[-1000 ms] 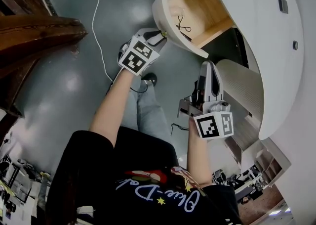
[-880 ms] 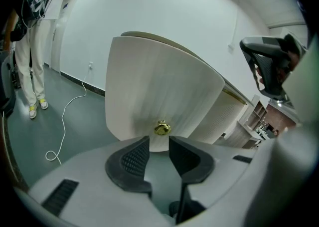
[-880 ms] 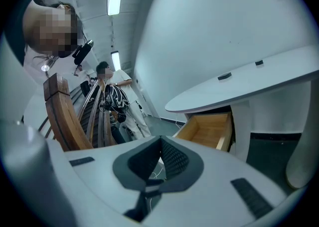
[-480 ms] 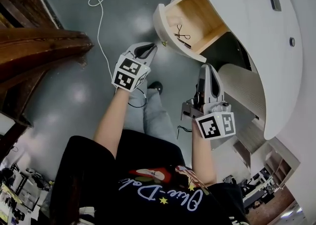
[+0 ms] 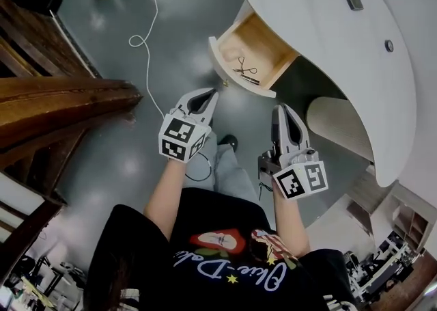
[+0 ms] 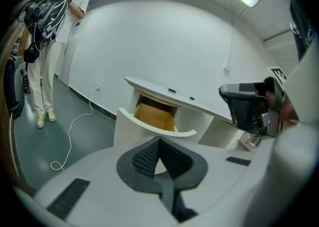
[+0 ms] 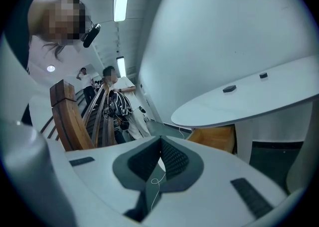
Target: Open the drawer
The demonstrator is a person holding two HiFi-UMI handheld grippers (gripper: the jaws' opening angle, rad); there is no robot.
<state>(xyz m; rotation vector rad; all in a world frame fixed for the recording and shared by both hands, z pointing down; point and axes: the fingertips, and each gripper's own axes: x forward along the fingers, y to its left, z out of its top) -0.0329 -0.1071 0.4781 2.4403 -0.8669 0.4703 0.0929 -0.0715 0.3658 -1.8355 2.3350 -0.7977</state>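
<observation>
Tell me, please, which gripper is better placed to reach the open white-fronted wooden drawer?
Left, probably: the left gripper, fingers just closed on nothing, points straight at the curved front of the white-fronted wooden drawer. The right gripper sees that drawer only off to one side.

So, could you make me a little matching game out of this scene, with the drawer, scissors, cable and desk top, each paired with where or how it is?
Things:
1. drawer
2. scissors
3. cable
4. desk top

Places or states:
A. trails across the grey floor
B. white and curved, above the drawer
C. pulled out, wooden inside
D. lies in the drawer

Pairs: 1-C, 2-D, 3-A, 4-B.
</observation>
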